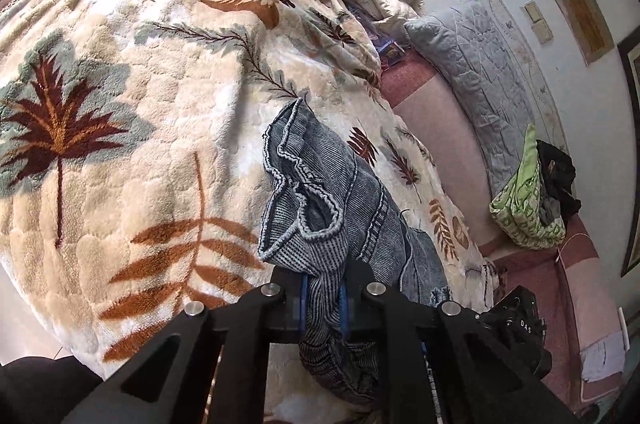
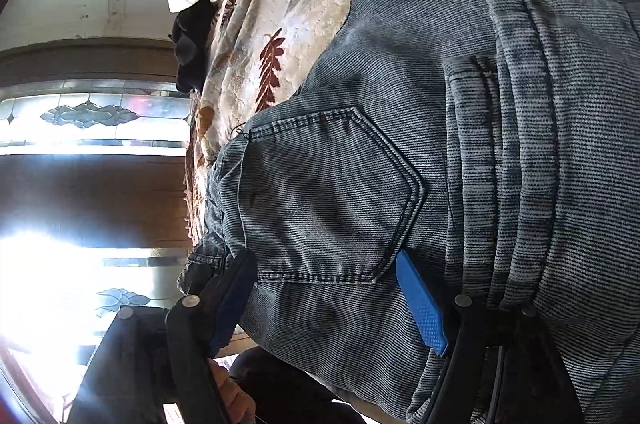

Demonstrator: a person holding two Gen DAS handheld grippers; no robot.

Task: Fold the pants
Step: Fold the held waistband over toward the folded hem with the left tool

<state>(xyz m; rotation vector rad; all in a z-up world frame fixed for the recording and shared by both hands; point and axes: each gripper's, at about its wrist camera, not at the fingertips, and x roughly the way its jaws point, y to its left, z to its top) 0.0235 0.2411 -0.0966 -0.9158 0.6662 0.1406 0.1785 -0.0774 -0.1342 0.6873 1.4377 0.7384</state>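
Pants are lying on the bed, on a leaf-print blanket, with one bunched end lifted off it. In the left wrist view the left tool is clamping a gathered fold of that denim between its blue pads, the hems dangling loose above the grip. In the right wrist view the right tool is standing wide apart, straddling the seat of the pants beside the back pocket; one blue pad is lying against the cloth, but nothing is pinched there. From here the main risk is, I judge, an uneven fold: the left grip is holding a crumpled wad rather than a flat edge, so layers may slip out or twist when pulled. The right tool, closing on thick denim at the pocket, may be catching only the top layer, or snagging the plush blanket underneath and dragging it along.
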